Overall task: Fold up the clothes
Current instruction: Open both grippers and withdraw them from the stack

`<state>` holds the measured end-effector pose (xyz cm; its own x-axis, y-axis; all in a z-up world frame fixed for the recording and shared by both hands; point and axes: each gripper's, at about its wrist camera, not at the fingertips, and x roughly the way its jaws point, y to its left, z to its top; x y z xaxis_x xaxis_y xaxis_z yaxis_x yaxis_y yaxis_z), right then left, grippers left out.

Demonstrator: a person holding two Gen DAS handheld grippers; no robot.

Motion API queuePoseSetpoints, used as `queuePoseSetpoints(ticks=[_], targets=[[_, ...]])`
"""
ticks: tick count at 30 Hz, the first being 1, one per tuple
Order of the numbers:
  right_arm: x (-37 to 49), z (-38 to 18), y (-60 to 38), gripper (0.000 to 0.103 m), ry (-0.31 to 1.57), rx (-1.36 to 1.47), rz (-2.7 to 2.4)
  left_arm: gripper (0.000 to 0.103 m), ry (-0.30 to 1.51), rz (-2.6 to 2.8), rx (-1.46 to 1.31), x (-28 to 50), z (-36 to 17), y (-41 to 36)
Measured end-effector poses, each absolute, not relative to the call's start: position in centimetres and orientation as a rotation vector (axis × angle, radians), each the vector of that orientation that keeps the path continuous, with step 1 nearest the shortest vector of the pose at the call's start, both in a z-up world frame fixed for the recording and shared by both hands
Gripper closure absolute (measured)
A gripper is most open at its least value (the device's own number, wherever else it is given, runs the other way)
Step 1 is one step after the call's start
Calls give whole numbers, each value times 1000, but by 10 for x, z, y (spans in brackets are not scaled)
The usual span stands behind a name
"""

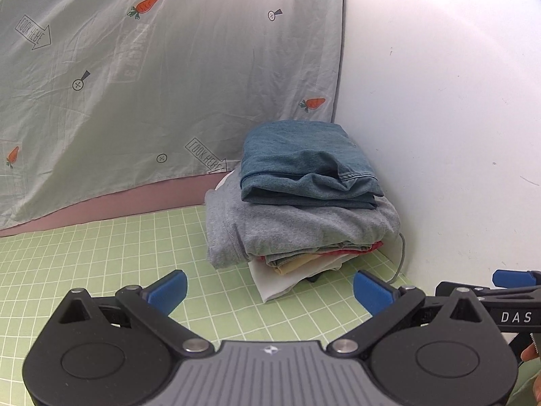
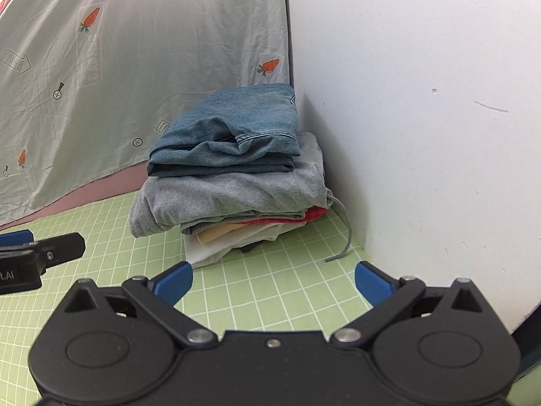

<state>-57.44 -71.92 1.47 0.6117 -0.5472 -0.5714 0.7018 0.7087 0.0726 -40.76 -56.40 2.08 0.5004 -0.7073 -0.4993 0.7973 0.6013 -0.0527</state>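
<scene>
A stack of folded clothes stands in the corner on the green grid mat (image 1: 101,253). On top lies a folded blue denim garment (image 1: 304,162), also in the right wrist view (image 2: 233,135). Under it is a grey garment (image 1: 304,226) (image 2: 230,193), then red, tan and white pieces (image 2: 236,237). My left gripper (image 1: 270,292) is open and empty, a short way in front of the stack. My right gripper (image 2: 274,282) is open and empty, also in front of the stack, beside the left one.
A pale sheet with carrot prints (image 1: 135,84) hangs behind the mat. A white wall (image 1: 439,118) stands on the right, close to the stack. A grey drawstring (image 2: 345,237) trails on the mat by the wall.
</scene>
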Motion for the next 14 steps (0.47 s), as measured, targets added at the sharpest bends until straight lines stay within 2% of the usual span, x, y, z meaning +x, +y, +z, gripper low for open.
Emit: queuePoseSetpoints(ticks=[14], targets=[[-578,16,-714,0,530,309,-726,0,513,-925,209,-408,23,-564]])
